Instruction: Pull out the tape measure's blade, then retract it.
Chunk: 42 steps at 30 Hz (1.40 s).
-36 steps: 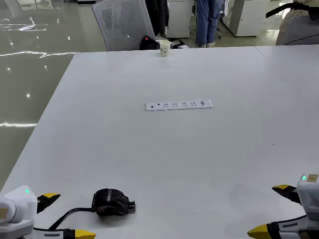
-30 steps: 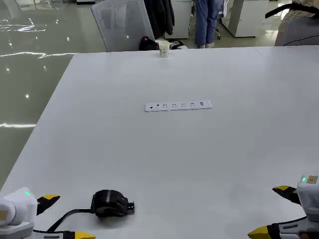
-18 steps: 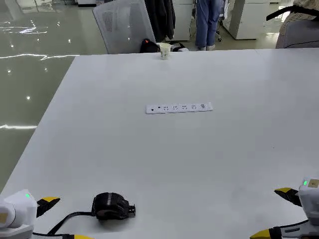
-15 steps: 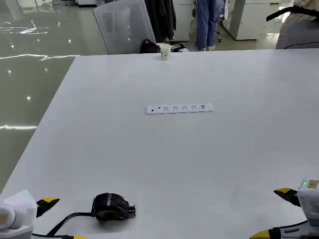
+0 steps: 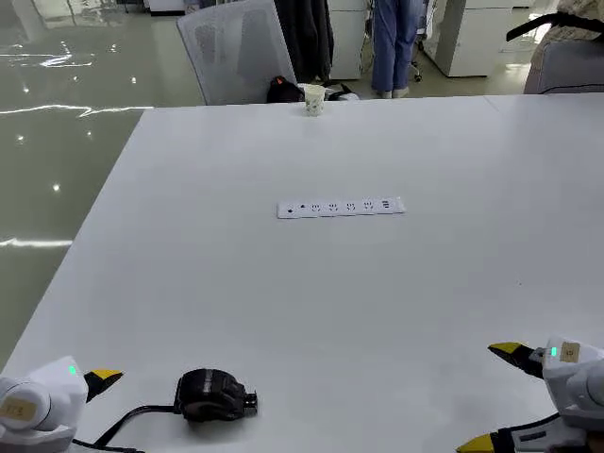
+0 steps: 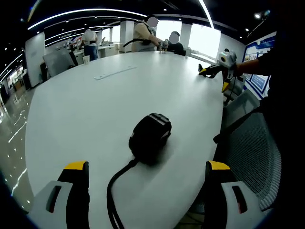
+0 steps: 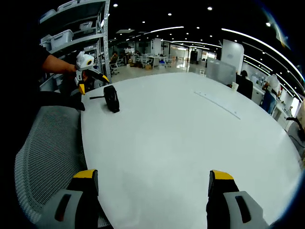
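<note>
The black tape measure (image 5: 212,394) lies near the table's front edge, blade in, with a black strap trailing left. My left gripper (image 6: 146,165) stands open just left of it, jaws spread wide either side of the strap; the case (image 6: 150,136) sits a short way ahead of the yellow tips. One left fingertip (image 5: 102,377) shows in the head view. My right gripper (image 5: 491,396) is open and holds nothing, far to the right at the front edge. From the right gripper view the tape measure (image 7: 112,98) lies far off across the table.
A white power strip (image 5: 341,207) lies mid-table. A paper cup (image 5: 314,98) stands at the far edge, with a grey chair (image 5: 241,47) and a standing person (image 5: 392,38) behind it. A mesh chair (image 6: 248,152) sits at the near edge of the white table (image 5: 377,302).
The head camera has tilted a little. My right gripper has drifted slightly left. The tape measure has not moved and both grippers stay open.
</note>
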Available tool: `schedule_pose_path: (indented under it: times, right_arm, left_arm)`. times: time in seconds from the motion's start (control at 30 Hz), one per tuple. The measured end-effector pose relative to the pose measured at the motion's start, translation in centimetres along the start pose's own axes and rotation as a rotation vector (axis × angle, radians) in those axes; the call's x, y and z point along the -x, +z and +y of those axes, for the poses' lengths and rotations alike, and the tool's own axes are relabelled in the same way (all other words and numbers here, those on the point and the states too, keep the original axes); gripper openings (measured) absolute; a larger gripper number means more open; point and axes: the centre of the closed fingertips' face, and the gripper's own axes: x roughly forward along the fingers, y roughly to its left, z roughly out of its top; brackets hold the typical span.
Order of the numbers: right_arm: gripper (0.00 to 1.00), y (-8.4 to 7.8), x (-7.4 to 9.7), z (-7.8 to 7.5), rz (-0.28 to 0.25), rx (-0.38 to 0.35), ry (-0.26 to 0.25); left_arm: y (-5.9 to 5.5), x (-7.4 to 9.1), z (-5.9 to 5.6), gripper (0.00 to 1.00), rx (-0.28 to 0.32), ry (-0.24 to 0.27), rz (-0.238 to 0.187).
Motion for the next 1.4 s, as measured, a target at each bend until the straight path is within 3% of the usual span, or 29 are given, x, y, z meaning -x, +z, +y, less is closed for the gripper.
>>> schedule_pose_path:
  times: [0.3, 0.63, 0.83, 0.9, 1.03, 1.2, 1.4]
  right_arm:
    - [0.99, 0.7, -1.2, 0.4, 0.010, -0.005, 0.018]
    - [0.99, 1.7, -2.5, 0.9, -0.013, -0.022, 0.030]
    - [0.99, 2.9, -4.6, 2.1, -0.051, 0.010, 0.035]
    - [0.99, 3.5, -5.2, 2.3, -0.061, 0.009, 0.043]
    - [0.99, 4.4, -6.4, 2.9, -0.057, 0.048, 0.080]
    - [0.99, 5.6, -6.9, 3.0, -0.054, 0.064, 0.113]
    - [0.99, 6.8, -7.0, 2.5, -0.063, 0.073, 0.115]
  left_arm:
    - [1.0, -1.0, -0.7, 0.99, -0.023, -0.064, 0.005]
    - [1.9, -2.0, -0.6, 0.99, -0.088, -0.098, 0.026]
    - [1.7, -2.8, -0.7, 0.99, -0.169, -0.122, 0.063]
    - [2.2, -3.0, -0.7, 0.99, -0.259, -0.130, 0.042]
    - [2.4, -3.0, -0.6, 0.99, -0.280, -0.127, 0.055]
    - [2.5, -3.1, -0.4, 0.99, -0.265, -0.112, 0.056]
    - [3.2, -3.8, -0.7, 0.99, -0.283, -0.118, 0.063]
